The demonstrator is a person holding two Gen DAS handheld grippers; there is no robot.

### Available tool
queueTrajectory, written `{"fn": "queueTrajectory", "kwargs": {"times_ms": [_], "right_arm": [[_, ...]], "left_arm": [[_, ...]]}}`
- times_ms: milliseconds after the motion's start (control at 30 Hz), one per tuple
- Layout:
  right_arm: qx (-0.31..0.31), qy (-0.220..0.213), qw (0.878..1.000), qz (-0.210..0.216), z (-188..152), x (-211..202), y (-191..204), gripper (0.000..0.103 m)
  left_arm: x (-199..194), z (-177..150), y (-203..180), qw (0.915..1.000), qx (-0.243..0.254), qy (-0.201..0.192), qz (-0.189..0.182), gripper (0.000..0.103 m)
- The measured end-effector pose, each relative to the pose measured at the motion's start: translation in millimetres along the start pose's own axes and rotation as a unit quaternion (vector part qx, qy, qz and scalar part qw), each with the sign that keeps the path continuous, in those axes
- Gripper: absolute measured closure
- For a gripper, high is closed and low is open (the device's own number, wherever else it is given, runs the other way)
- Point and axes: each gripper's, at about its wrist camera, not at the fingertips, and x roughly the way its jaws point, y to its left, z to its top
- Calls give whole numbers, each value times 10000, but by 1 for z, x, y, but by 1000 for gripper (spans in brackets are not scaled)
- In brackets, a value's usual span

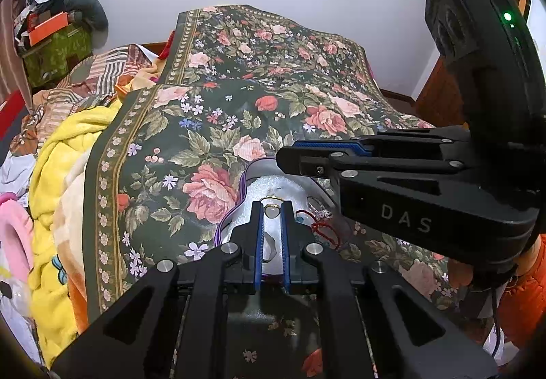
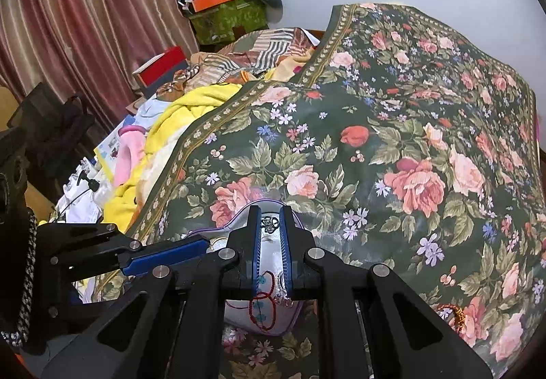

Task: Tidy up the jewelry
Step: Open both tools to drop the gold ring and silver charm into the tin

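Jewelry sits in a white purple-rimmed tray [image 1: 239, 215] on the bed's floral bedspread [image 1: 211, 126]: gold ring [image 1: 272, 198] at the far end, red string bracelet [image 2: 262, 307] at the near end, silver charm [image 2: 270, 223] far in the right view. Tray's long axis runs near-to-far. Left hand-held gripper [image 1: 272, 208] is directly over the ring, narrowly parted, possibly pinching a pale stone, hard to tell. Right hand-held gripper [image 2: 270, 222] straddles the charm, jaws narrowly apart, not clamped. Left is nearer the ring.

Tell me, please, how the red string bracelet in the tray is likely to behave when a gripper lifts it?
The red string bracelet lies in loose, overlapping loops, so it would probably hang limp. It looks thin and light. It lies against other jewelry in the tray, so it may snag.
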Motion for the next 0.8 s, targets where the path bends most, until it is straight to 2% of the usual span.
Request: {"fn": "queueTrajectory", "kwargs": {"times_ms": [233, 333, 433, 467, 500, 800], "right_arm": [[22, 119, 9999, -8, 0, 0, 0, 93], [100, 91, 9999, 18, 0, -7, -2, 88], [145, -18, 9999, 5, 1, -18, -4, 77], [147, -84, 9999, -27, 0, -23, -5, 74], [151, -140, 9998, -52, 0, -28, -6, 74], [344, -456, 9977, -354, -8, -70, -30, 74]], "left_arm": [[-1, 0, 1, 9999, -74, 41, 113, 96], [-3, -1, 3, 9998, -125, 59, 161, 94], [-9, 0, 3, 9997, -136, 16, 209, 82], [-12, 1, 2, 9997, -127, -17, 227, 75], [-15, 1, 1, 9996, -113, -54, 247, 71], [-41, 7, -11, 9989, 7, -271, 385, 68]]}}
